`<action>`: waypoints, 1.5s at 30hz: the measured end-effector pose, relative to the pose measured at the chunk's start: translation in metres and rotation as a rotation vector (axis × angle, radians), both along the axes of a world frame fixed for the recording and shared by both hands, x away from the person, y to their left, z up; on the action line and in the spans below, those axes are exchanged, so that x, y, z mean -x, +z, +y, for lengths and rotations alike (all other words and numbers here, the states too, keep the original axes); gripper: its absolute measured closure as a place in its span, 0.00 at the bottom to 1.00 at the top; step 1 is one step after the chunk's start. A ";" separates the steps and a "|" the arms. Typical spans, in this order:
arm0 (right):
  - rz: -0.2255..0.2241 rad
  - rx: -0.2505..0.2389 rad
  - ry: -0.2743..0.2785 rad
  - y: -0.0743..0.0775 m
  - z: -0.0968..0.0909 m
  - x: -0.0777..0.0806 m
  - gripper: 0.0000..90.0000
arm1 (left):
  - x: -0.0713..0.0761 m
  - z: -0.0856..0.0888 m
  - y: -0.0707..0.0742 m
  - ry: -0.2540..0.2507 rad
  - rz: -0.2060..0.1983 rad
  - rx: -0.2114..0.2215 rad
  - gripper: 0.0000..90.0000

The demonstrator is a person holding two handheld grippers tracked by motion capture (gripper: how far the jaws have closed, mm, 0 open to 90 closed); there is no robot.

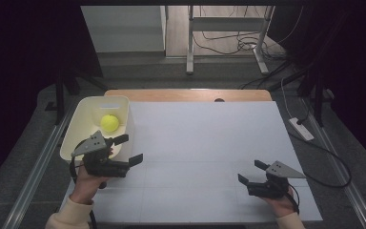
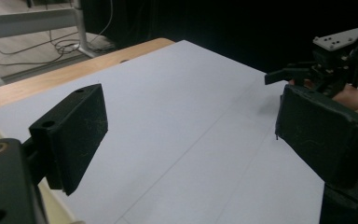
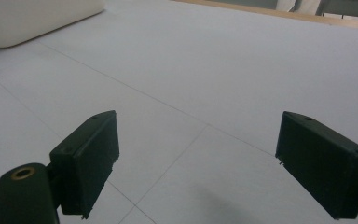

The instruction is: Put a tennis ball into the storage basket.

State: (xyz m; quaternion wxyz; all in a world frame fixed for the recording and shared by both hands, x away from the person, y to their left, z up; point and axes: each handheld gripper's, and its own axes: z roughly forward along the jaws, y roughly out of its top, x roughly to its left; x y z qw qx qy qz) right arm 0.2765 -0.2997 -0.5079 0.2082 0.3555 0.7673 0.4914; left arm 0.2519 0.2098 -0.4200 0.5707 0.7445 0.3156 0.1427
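White sheet [image 1: 209, 152] spread over a wooden table [image 1: 186, 95], dark floor and cable-strewn desk legs beyond. Nearest, at the bottom right of the high view, the right gripper [image 1: 250, 171] held low over the sheet, jaws spread wide and holding nothing; in the right gripper view, bare paper between them and a corner of the cream bin [image 3: 37, 18] far off at upper left. At the left, the left gripper [image 1: 127, 149] raised beside the near edge of the cream bin [image 1: 83, 117], jaws likewise apart with nothing between them, aimed out across the table; through the left gripper view, plain white sheet in the gap and the other gripper in the distance at upper right. Farther back, inside the bin, a yellow-green tennis ball [image 1: 109, 123] resting on the bottom, just beyond the left gripper's jaws and slightly to their left, not touched by either pad and well apart from the right gripper. By the look of things, ball already dropped in the bin, so the placing appears done; nothing else left on the sheet to collect, only pulling the hands clear remaining.
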 end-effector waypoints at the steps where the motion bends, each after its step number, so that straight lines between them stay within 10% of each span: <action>1: 0.000 0.001 0.000 0.000 0.000 0.000 0.15 | 0.001 -0.002 -0.001 -0.009 -0.001 -0.002 0.11; 23: 0.005 0.006 0.001 0.000 0.000 0.001 0.15 | 0.021 -0.030 -0.039 -0.116 0.038 -0.093 0.11; 45: 0.003 0.000 0.020 -0.001 -0.001 0.003 0.15 | 0.013 -0.029 -0.087 -0.089 0.126 -0.144 0.10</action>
